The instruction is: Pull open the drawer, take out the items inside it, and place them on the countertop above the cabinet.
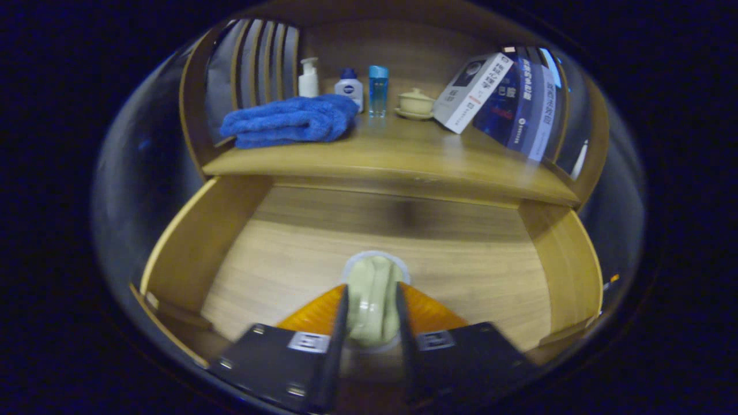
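Gripping pale green cup [372, 300] in open drawer [196, 242] — claw [372, 314] clamped on it; next, probably: lift clear, onto desk [403, 155].

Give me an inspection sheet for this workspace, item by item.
Surface: wooden countertop above the open drawer.
Job's things: pale green item in the drawer, sitting in a clear round holder.
Clutter: on the countertop a folded blue towel, a white pump bottle, a small white bottle with a blue cap, a blue tube, a lidded cup on a saucer and leaning books.
Grippers: gripper jaws on either side of the green item; whether they press on it is unclear.
Cables: nothing seen.
Surroundings: slatted wooden side panels.
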The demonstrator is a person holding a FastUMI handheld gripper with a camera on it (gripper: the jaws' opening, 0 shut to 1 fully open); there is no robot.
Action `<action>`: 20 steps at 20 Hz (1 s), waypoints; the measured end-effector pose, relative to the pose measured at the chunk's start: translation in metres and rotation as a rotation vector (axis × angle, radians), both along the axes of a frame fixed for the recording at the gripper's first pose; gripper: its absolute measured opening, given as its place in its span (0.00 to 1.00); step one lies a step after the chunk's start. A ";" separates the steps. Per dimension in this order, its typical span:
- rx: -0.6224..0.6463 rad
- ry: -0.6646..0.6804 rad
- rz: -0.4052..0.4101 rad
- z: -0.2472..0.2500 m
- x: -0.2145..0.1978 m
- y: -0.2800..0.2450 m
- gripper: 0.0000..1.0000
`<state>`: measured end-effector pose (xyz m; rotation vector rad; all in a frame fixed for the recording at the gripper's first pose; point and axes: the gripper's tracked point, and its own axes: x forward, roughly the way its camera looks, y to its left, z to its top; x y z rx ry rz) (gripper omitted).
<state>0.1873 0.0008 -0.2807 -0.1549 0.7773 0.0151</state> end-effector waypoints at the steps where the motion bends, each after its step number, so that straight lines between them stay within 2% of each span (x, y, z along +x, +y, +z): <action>1: 0.031 0.007 -0.024 -0.003 -0.001 0.004 0.18; 2: 0.052 0.007 -0.042 -0.003 -0.003 0.004 0.19; 4: 0.068 -0.007 -0.025 0.004 0.000 0.006 0.15; 5: 0.075 -0.044 -0.014 0.013 0.001 0.008 0.12; 10: 0.088 -0.207 0.031 0.062 -0.009 0.013 0.11; 13: 0.120 -0.299 0.032 0.094 -0.006 0.013 0.11; 15: 0.144 -0.354 0.022 0.113 0.007 0.013 0.11; 20: 0.106 -0.391 -0.016 0.132 0.061 0.007 0.11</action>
